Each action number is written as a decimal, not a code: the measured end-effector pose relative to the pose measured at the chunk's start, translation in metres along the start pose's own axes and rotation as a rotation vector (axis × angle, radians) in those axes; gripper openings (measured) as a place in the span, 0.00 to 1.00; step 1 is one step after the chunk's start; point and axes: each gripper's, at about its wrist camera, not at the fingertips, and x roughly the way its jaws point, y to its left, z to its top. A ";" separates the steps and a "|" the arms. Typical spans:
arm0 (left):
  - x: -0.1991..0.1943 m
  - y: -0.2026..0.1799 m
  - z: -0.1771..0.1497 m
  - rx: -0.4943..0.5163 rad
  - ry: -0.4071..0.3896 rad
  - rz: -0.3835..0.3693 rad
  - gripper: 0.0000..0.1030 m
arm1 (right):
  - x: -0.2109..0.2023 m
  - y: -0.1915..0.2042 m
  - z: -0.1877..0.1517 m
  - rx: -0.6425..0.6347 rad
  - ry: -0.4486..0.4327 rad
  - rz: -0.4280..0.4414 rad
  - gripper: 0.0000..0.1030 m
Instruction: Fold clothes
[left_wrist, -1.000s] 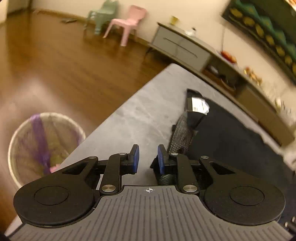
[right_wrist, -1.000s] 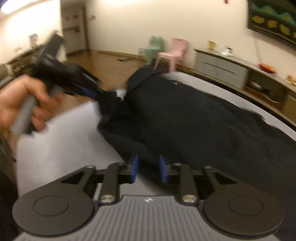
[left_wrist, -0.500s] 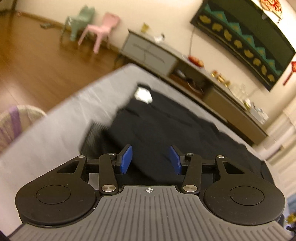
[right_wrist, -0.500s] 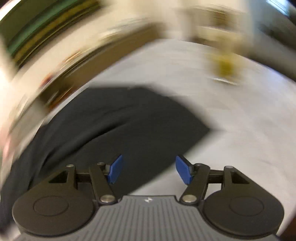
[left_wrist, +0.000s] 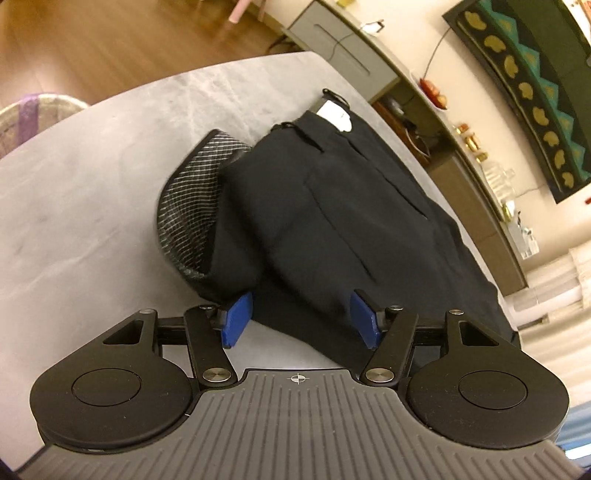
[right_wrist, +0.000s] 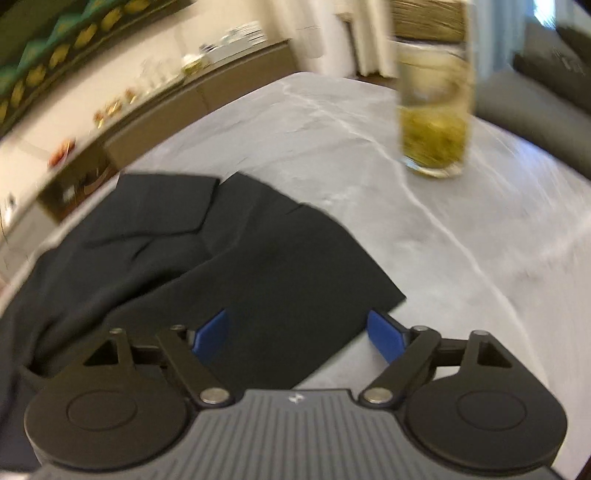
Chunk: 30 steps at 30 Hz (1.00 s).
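A pair of black trousers (left_wrist: 332, 206) lay flat on the grey marbled surface (left_wrist: 92, 192), folded lengthwise so one leg rested on the other. At the waist end a white label (left_wrist: 334, 114) showed, and beside it a pocket lining (left_wrist: 192, 206) of grey checked mesh was turned out onto the surface. In the right wrist view the leg ends (right_wrist: 258, 258) lay spread and slightly overlapped, their hems ending in a squared corner near the surface's middle.
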 end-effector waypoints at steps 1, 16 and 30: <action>0.004 -0.004 0.001 0.020 -0.016 0.013 0.54 | 0.002 0.008 0.001 -0.043 -0.003 -0.010 0.46; 0.026 -0.003 0.016 0.103 -0.071 0.119 0.12 | -0.029 -0.039 0.015 0.204 -0.137 0.169 0.02; -0.028 0.042 0.013 -0.121 -0.128 0.073 0.36 | -0.038 -0.060 0.005 0.269 -0.079 0.164 0.02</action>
